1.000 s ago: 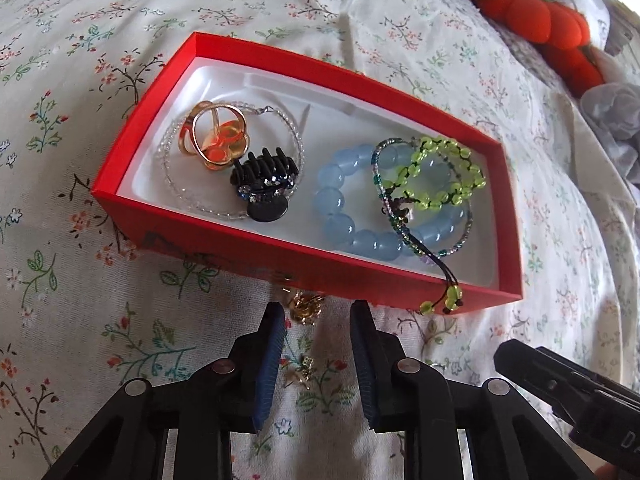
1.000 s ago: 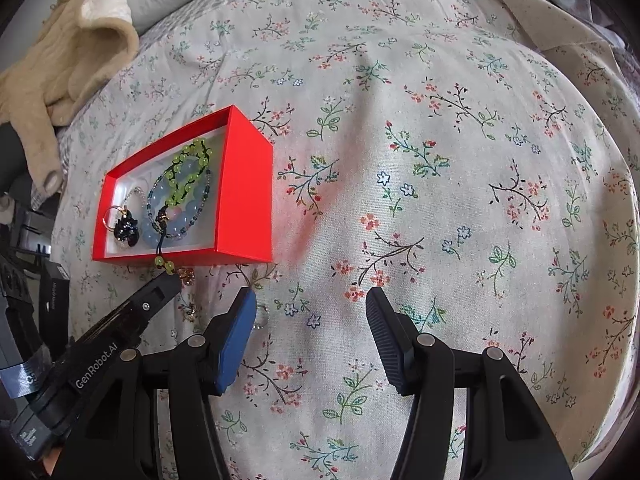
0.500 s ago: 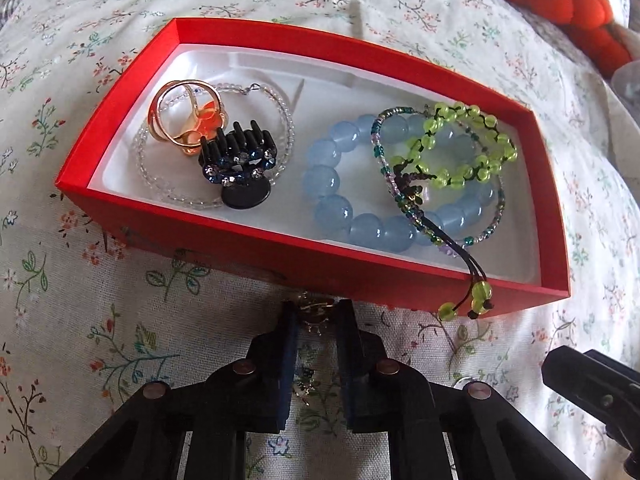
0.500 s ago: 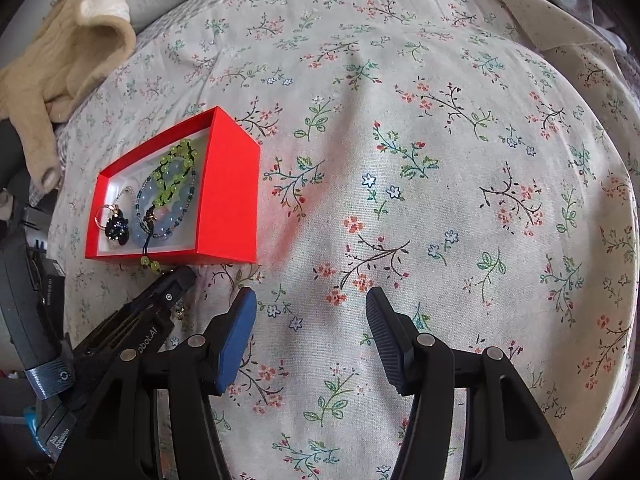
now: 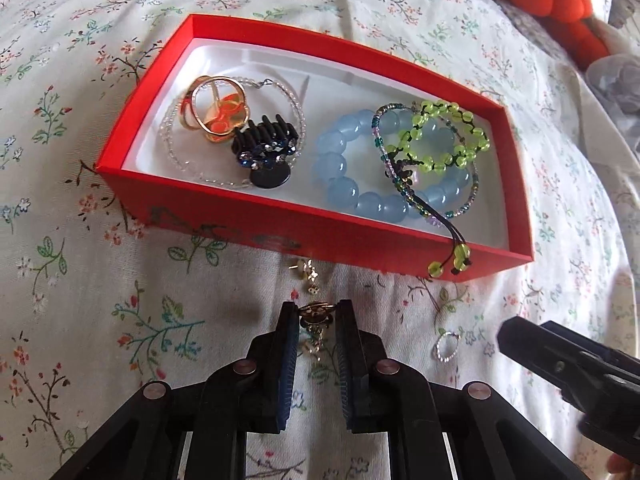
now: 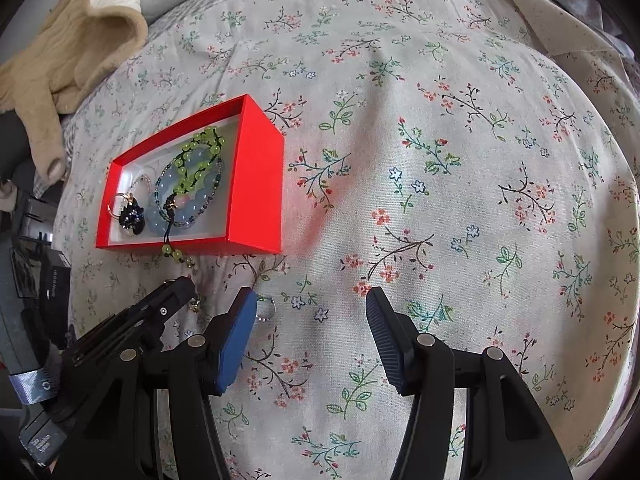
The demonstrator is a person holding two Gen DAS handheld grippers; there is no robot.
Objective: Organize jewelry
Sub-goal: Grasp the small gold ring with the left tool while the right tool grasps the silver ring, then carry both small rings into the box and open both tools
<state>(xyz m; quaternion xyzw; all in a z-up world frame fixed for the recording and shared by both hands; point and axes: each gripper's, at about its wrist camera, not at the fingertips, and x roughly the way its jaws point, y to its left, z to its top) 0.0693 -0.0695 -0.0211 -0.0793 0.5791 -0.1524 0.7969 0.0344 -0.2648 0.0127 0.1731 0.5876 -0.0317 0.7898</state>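
- Left wrist view: the left gripper [image 5: 316, 314], low in the frame's centre, has its jaws drawn narrow and pinched on a gold earring [image 5: 316, 312] that sits between the blue pads above a floral bedspread [image 5: 80, 280].
- A second small gold earring [image 5: 306, 274] lies on the cloth just above the fingertips, close to the near wall of a red box [image 5: 280, 228].
- Inside the box, from left: a gold ring [image 5: 212, 110], a black hair claw [image 5: 266, 148], a pale blue bead bracelet [image 5: 340, 176] and a green bead bracelet [image 5: 444, 140] whose cord hangs over the rim.
- A silver ring [image 5: 446, 346] rests on the cloth at lower right.
- Right wrist view: the right gripper [image 6: 310, 312] hangs with jaws wide apart and nothing between them, over bare bedspread at lower centre.
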